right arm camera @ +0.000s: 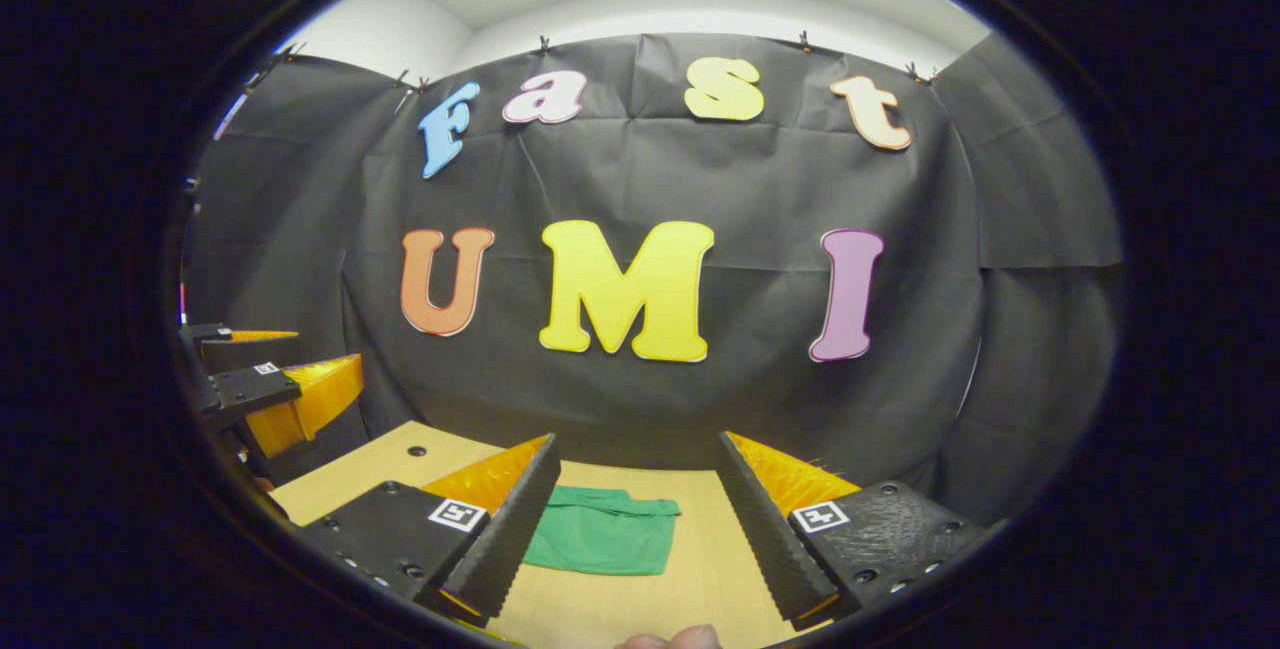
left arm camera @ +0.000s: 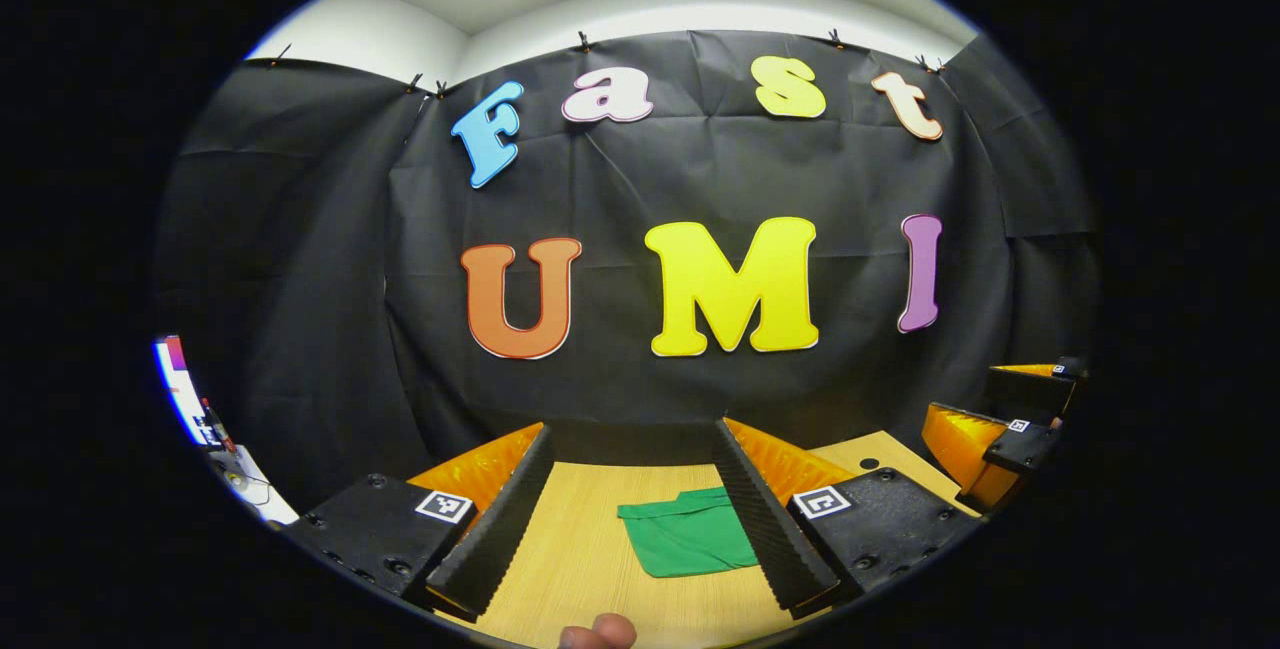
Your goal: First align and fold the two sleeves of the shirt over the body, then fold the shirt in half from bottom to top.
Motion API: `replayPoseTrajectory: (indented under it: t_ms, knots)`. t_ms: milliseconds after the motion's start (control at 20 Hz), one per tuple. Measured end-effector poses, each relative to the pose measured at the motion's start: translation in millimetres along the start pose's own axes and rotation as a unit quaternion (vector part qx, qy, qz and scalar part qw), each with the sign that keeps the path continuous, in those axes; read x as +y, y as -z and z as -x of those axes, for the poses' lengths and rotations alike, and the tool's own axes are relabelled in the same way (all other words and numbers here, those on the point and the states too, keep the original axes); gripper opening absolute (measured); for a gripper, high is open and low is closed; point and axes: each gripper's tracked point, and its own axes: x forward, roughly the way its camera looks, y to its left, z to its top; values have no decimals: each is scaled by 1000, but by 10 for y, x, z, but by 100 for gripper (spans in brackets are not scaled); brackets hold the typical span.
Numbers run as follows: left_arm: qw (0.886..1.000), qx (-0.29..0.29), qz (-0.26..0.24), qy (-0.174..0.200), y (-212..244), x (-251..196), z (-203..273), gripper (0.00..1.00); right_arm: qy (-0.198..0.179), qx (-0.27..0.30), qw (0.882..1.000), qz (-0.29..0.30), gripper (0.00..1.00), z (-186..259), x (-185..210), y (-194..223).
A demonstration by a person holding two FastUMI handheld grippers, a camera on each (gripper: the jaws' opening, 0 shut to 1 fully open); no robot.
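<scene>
— Where's the shirt (left arm camera: 688,533)?

— Flat on the wooden table (left arm camera: 580,569), toward the far edge, just short of the black cloth wall (left arm camera: 700,179). Already a compact green rectangle, edges squared, no sleeve sticking out to either side. Seen between the fingers in the left gripper view, tucked partly behind the right-hand finger; in the right gripper view, lying left of centre (right arm camera: 605,531), partly behind the left-hand finger.

— And the tongs?

— Left gripper (left arm camera: 630,519): fingers spread wide, nothing between them, held up off the table and short of the cloth. Right gripper (right arm camera: 640,519): same story, spread apart, empty, well back from the shirt. Each one also visible from the other's camera, off at the side (right one at the right edge of the left gripper view, left one (right arm camera: 270,389) at the left edge of the right gripper view), apart from the shirt there too. A fingertip (left arm camera: 598,633) of the holding hand peeking in at the bottom.

— So which step?

— Hard to call for certain. Judging by the small tidy shape, probably past the sleeve folds, and quite possibly past the bottom-to-top fold as well (layers too small to count from here). Reads like the end, or a pause after release.

— Next move, if anything left?

— Check the near hem first. If only one fold deep, bring both grippers down to the two near corners, pinch through the layers, lift together and carry evenly to the far edge. Otherwise, nothing beyond smoothing.
</scene>
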Motion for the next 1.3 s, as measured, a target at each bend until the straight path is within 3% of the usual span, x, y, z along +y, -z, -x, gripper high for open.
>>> replayPoseTrajectory:
  t_ms: [150, 200, 250, 1050, 1100, 1150, 1300]
  knots:
    - [1000, 2, 6, 6, -2, -43, 22, 100, 2, 2, 1000, -3, 95, 11, -14, -15]
    - [1000, -1, 4, 7, -22, -44, 24, 94, 3, -1, 1000, -6, 95, 16, -18, -48]
    - [1000, -5, 2, 7, -36, -44, 24, 100, 4, -5, 1000, -6, 95, 19, -26, -75]
    - [1000, -7, 3, 22, -47, -109, -90, 100, 5, -9, 1000, -20, 96, -72, -14, -96]
    - [1000, -6, 3, 22, -41, -109, -98, 94, 6, -6, 1000, -22, 96, -90, -18, -84]
    - [1000, -6, 2, 21, -43, -103, -100, 100, 6, -5, 1000, -24, 96, -98, -18, -75]
    - [1000, -5, 3, 21, -31, -97, -111, 100, 7, -4, 1000, -23, 96, -114, -34, -78]
